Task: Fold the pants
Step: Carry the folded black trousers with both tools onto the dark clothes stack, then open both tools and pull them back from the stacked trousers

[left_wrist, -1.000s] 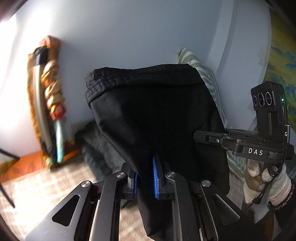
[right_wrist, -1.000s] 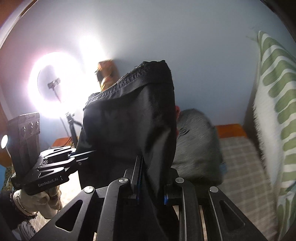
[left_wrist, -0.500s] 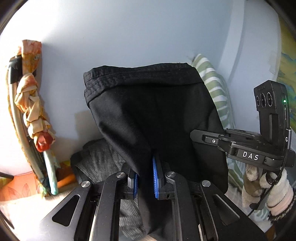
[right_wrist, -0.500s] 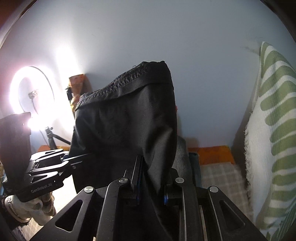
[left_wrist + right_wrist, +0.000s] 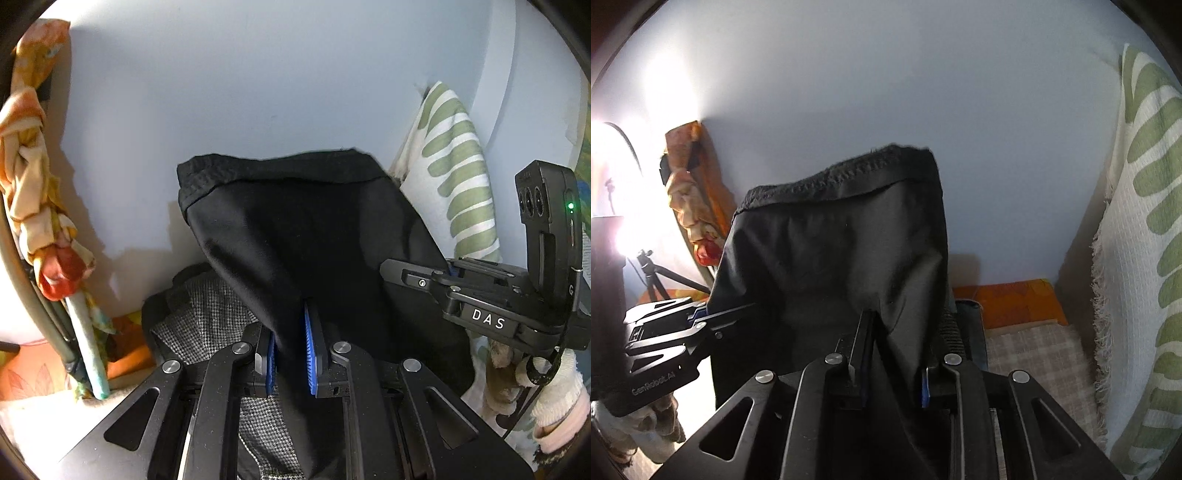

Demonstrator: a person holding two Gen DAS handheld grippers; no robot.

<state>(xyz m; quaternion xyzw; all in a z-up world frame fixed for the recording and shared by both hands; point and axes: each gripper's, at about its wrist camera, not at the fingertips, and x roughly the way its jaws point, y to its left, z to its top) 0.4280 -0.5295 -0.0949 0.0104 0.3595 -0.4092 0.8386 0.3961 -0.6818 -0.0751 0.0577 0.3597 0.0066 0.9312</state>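
Observation:
The black pants (image 5: 306,229) hang in front of the pale wall, held up by both grippers, stitched hem edge on top. My left gripper (image 5: 290,349) is shut on the cloth between its blue pads. My right gripper (image 5: 894,354) is shut on another part of the same pants (image 5: 834,251). The right gripper also shows at the right of the left wrist view (image 5: 417,273), touching the cloth. The left gripper shows at the left of the right wrist view (image 5: 701,317). The lower part of the pants is hidden behind the grippers.
A grey checked garment (image 5: 207,314) lies below the pants. A green-striped white cloth (image 5: 1137,258) hangs on the right. A knotted orange cloth on a pole (image 5: 33,192) stands at the left. A ring light on a tripod (image 5: 613,206) glares. Checked bedding (image 5: 1034,354) lies below.
Both grippers have moved with the pants: the hem sits lower in both views and the wall fills more of each. The grey garment now lies right below the left gripper.

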